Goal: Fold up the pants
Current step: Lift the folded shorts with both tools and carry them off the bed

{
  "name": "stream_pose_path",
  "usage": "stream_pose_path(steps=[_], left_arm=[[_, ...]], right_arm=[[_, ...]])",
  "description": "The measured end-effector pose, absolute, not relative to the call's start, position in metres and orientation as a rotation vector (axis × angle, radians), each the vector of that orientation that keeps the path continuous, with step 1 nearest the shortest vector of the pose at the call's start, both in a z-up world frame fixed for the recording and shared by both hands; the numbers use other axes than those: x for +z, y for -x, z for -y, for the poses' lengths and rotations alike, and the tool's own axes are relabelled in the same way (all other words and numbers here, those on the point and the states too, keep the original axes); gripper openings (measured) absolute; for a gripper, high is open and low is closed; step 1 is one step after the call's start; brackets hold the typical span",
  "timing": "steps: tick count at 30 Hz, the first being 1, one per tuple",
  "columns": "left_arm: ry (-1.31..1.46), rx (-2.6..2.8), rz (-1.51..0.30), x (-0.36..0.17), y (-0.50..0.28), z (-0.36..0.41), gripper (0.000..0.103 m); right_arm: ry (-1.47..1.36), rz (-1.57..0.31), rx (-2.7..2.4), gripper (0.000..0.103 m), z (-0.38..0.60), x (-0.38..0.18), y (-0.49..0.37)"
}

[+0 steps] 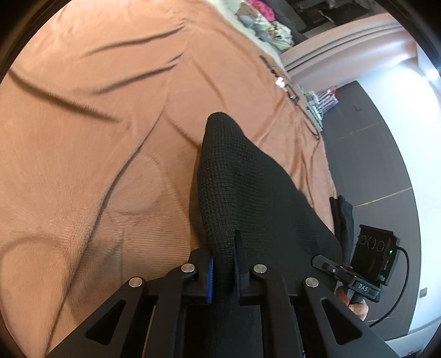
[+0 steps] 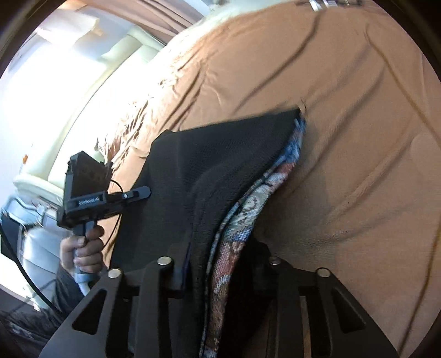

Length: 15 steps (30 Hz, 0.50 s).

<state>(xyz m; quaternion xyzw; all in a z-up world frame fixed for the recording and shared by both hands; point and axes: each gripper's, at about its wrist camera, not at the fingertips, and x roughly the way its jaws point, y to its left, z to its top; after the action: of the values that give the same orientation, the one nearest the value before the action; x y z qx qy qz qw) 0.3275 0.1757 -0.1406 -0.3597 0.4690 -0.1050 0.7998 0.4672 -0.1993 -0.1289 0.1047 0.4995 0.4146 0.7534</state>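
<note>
The pants [image 1: 242, 192] are black knit fabric with a patterned blue and red inner side [image 2: 248, 209]. They hang lifted over a brown bedspread [image 1: 96, 137]. My left gripper [image 1: 224, 261] is shut on a bunched edge of the pants between its blue pads. My right gripper [image 2: 220, 264] is shut on another edge, with black and patterned layers pinched between its fingers. Each gripper shows in the other's view: the right one [image 1: 366, 264] at the lower right, the left one [image 2: 91, 192] at the left, held in a hand.
The brown bedspread [image 2: 344, 110] is creased and covers the bed. Small items and a cable [image 1: 292, 91] lie along its far edge. A pile of clothes [image 1: 264, 24] sits beyond. Dark floor [image 1: 372, 165] runs along the bed's right side. A pale sofa [image 2: 82, 110] stands left.
</note>
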Motion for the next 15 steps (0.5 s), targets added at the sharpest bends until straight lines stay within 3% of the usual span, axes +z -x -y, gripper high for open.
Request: stream_pose_path(steps=[15], left_arm=[[0.722, -0.298, -0.849, -0.067, -0.282, -0.155, 0.009]], right_arm=[[-0.166, -0.89, 0.851, 0.02, 0.219, -0.067, -0.383]])
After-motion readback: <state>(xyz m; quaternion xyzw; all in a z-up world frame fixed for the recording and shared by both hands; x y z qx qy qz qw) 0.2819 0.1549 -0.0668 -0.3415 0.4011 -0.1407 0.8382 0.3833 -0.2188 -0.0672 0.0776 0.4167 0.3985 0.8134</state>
